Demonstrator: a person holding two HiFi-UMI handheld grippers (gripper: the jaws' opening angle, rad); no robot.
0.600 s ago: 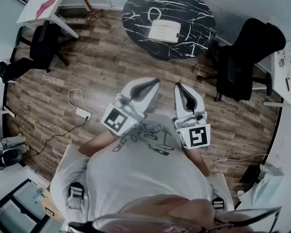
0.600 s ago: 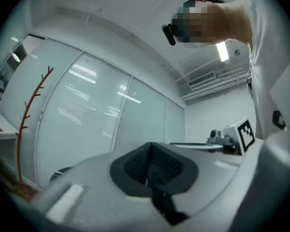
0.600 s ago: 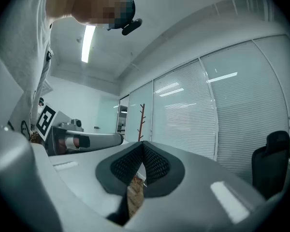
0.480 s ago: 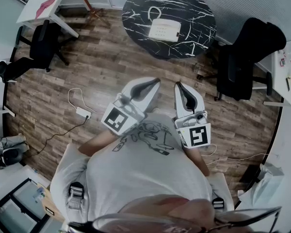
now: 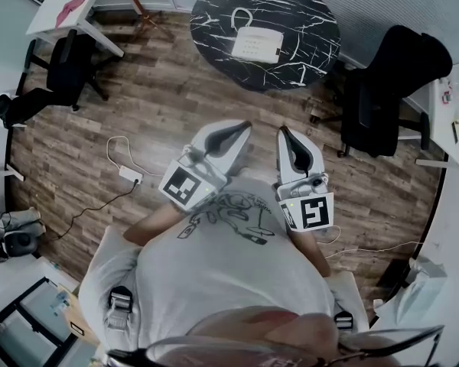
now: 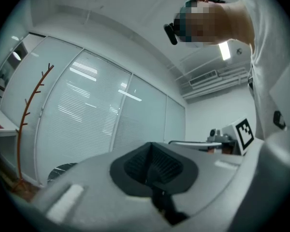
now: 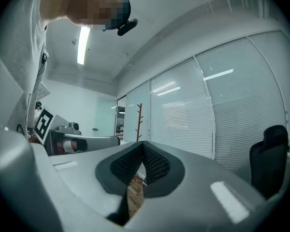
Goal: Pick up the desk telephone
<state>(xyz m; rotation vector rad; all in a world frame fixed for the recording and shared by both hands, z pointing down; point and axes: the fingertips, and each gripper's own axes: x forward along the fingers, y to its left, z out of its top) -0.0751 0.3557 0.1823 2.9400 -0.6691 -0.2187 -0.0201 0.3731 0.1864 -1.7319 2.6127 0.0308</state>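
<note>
A white desk telephone (image 5: 257,43) with a coiled cord lies on a round black marble table (image 5: 314,21) at the top of the head view. Both grippers are held close to the person's chest, far short of the table. My left gripper (image 5: 242,128) is shut with nothing between its black pads, and in the left gripper view (image 6: 150,166) it points at blinds and a glass wall. My right gripper (image 5: 284,134) is shut and empty too; the right gripper view (image 7: 141,151) looks along its jaws toward glass partitions. The phone shows in neither gripper view.
A black office chair (image 5: 390,90) stands right of the table, another (image 5: 61,75) at the left by a white desk (image 5: 69,6). A white power strip with cable (image 5: 130,176) lies on the wood floor. A coat stand (image 6: 29,120) rises by the glass wall.
The head view has shifted slightly, so the table and phone sit a little higher in the picture. The grippers keep their pose by the chest.
</note>
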